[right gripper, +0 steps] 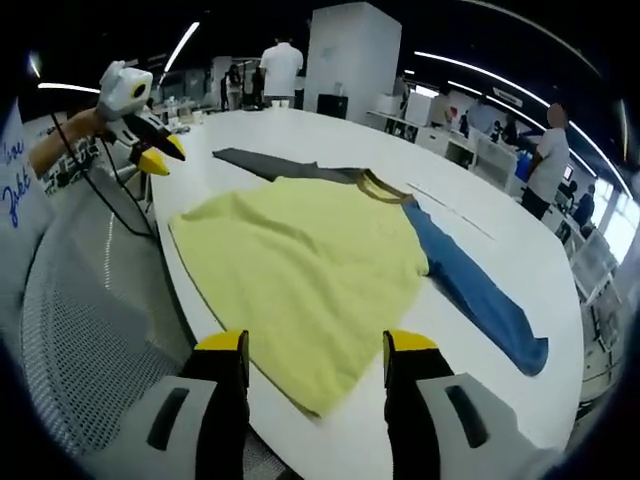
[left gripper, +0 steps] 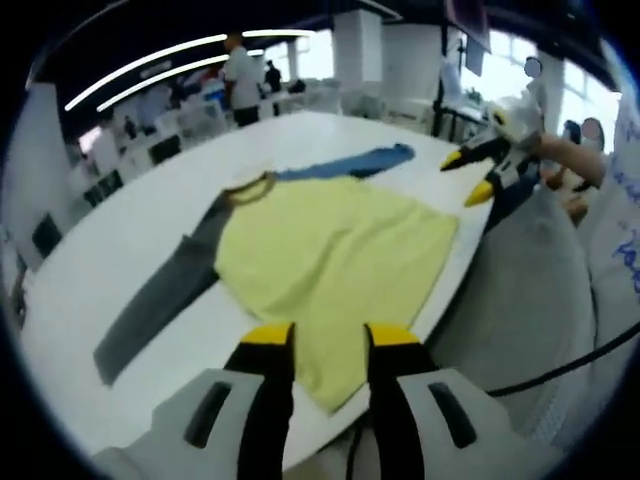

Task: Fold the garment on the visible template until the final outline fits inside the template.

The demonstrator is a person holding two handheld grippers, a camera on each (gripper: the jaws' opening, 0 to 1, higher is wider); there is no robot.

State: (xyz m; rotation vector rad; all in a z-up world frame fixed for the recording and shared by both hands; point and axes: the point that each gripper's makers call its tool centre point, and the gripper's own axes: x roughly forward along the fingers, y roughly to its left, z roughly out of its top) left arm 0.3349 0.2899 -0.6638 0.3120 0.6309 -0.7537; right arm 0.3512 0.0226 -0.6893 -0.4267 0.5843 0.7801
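Note:
A long-sleeved garment lies flat on the white table (left gripper: 120,270), with a yellow body (left gripper: 335,255), a grey sleeve (left gripper: 160,300) and a blue sleeve (left gripper: 350,163). In the right gripper view the yellow body (right gripper: 300,260) is in the middle, the blue sleeve (right gripper: 480,295) runs right and the grey sleeve (right gripper: 270,162) runs far left. My left gripper (left gripper: 330,338) hovers open over the hem near the table's edge. My right gripper (right gripper: 316,345) is open over the opposite hem corner. Each shows in the other's view, held off the table: the right gripper (left gripper: 468,177) and the left gripper (right gripper: 160,155).
A thin dark line (right gripper: 455,212) crosses the table beyond the blue sleeve. A grey mesh chair (right gripper: 80,330) and a black cable (right gripper: 110,205) sit beside the table edge. People (right gripper: 280,70) stand at the far end among desks and pillars.

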